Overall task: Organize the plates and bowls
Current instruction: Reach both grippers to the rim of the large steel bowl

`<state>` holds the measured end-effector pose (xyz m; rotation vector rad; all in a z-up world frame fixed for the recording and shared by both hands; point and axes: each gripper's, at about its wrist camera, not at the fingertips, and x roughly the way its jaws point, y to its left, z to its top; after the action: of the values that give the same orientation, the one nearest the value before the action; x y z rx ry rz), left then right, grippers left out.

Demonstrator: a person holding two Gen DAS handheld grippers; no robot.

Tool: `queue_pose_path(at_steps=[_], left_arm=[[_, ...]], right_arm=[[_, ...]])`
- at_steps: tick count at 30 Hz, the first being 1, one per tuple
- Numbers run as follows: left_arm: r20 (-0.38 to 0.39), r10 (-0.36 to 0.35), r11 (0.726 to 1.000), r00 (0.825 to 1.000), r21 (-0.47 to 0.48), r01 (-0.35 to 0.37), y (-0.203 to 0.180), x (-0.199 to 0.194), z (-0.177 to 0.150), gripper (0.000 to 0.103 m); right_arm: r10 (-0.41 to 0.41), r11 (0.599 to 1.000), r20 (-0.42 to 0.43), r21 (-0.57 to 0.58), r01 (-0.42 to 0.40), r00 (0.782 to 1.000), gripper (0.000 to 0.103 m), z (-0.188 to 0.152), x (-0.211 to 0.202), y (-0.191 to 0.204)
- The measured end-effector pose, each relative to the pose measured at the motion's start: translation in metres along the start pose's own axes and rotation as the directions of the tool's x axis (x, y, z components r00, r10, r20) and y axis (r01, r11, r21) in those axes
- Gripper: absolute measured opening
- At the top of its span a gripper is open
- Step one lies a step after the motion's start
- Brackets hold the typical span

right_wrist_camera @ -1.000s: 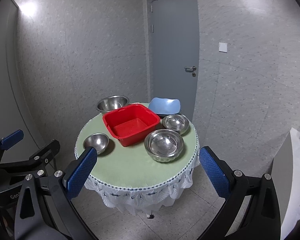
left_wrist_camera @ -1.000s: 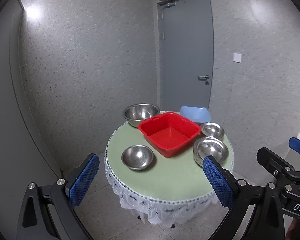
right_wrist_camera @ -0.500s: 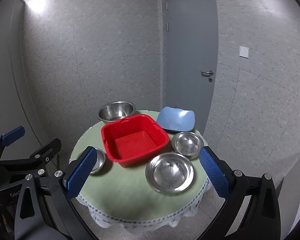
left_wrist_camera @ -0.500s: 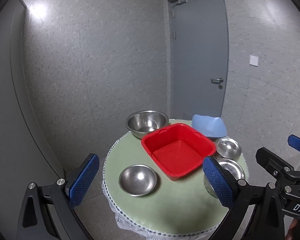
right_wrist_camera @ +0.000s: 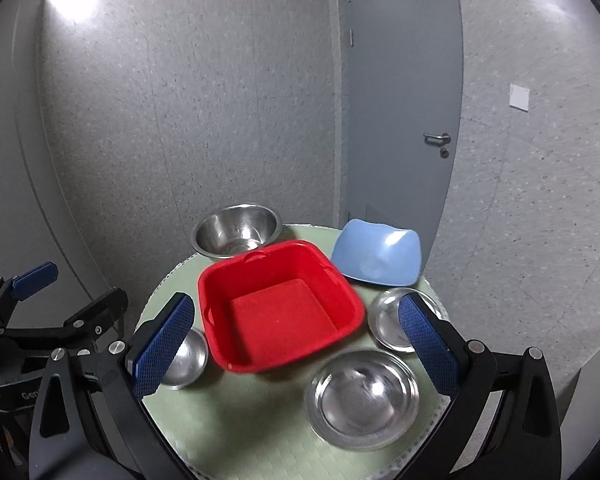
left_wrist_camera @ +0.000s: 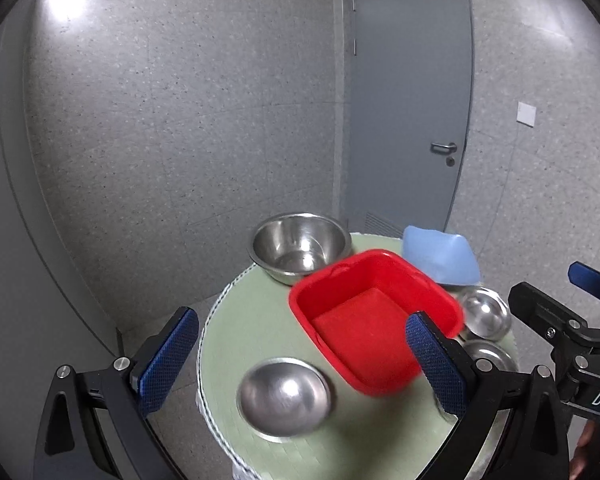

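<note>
A red square tub (left_wrist_camera: 374, 320) (right_wrist_camera: 278, 314) sits mid-table on the round green table (left_wrist_camera: 236, 320) (right_wrist_camera: 236, 432). A large steel bowl (left_wrist_camera: 300, 246) (right_wrist_camera: 238, 234) stands behind it. A small steel bowl (left_wrist_camera: 284, 396) (right_wrist_camera: 184, 356) lies at the front left. A blue bowl (left_wrist_camera: 440, 256) (right_wrist_camera: 378, 252) sits at the back right. A small steel bowl (left_wrist_camera: 486, 316) (right_wrist_camera: 392, 322) and a wide steel bowl (right_wrist_camera: 362, 396) lie at the right. My left gripper (left_wrist_camera: 300, 360) is open and empty above the front-left bowl. My right gripper (right_wrist_camera: 296, 354) is open and empty above the tub.
A grey door (left_wrist_camera: 404, 100) (right_wrist_camera: 396, 92) stands behind the table, between speckled grey walls. The table has a white lace skirt (left_wrist_camera: 212, 400). Each gripper shows at the edge of the other's view.
Both grippers have moved forward and closer to the table; the bowls and tub look larger and lower in both views. Both stay open and empty.
</note>
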<state>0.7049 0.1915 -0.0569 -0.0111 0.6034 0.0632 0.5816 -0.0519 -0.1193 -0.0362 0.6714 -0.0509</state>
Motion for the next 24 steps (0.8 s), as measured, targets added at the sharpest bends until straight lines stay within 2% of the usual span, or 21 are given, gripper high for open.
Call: queue_pose_path(at_steps=[8,14,17,24], left_arm=[[-0.040,-0.067,0.997,0.997,0.042,0.068,0.053,0.099,0.052,0.102],[-0.115,-0.082,0.993,0.990,0.071,0.091,0.102,0.190,0.093,0.102],[-0.123,-0.081,0.992,0.989,0.086,0.092,0.116,0.226,0.111,0.102],[-0.220,-0.128,0.986,0.967,0.076,0.147,0.144,0.342,0.143,0.102]], right_arm=[[-0.060,0.997,-0.029,0.039,0.061,0.998,0.103,0.036,0.067,0.029],[-0.099,0.990,-0.103,0.085,0.108,0.990,0.103,0.063,0.132,0.046],[-0.137,0.984,-0.142,0.091,0.150,0.980,0.103,0.075,0.165,0.052],[-0.163,0.981,-0.229,0.070,0.183,0.960,0.103,0.093,0.233,0.058]])
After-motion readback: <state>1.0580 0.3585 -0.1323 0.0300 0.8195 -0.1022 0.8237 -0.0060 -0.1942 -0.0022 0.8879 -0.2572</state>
